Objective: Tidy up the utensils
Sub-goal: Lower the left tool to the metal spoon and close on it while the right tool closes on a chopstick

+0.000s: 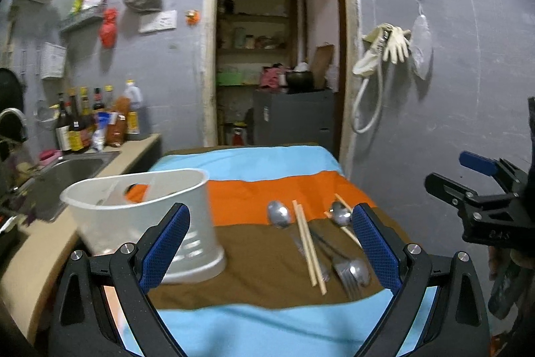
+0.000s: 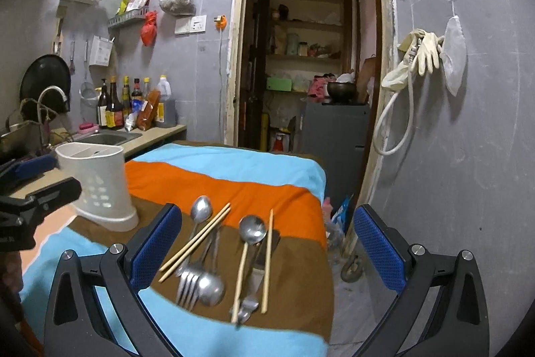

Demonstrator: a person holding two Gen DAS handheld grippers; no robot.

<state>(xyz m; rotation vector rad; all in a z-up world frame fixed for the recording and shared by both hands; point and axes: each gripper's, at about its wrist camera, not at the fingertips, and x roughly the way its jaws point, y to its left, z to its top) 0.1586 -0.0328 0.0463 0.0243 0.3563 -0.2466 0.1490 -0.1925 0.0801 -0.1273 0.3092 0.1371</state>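
A white plastic utensil holder [image 1: 147,219] stands upright on the striped cloth at the left; it also shows in the right wrist view [image 2: 100,186]. Spoons [image 2: 201,209], a fork [image 2: 189,285], a knife and chopsticks [image 2: 195,241] lie loose on the brown stripe. In the left wrist view the chopsticks [image 1: 309,248] and a spoon [image 1: 279,213] lie right of the holder. My left gripper [image 1: 271,243] is open and empty, held above the cloth's near edge. My right gripper [image 2: 267,250] is open and empty, above the utensils.
The table with the blue, orange and brown cloth [image 1: 254,163] stands beside a counter with a sink [image 1: 67,171] and bottles [image 1: 97,119]. A doorway [image 1: 277,56] lies behind. The table's right edge [image 2: 326,223] drops to the floor. Gloves and a hose [image 2: 414,62] hang on the wall.
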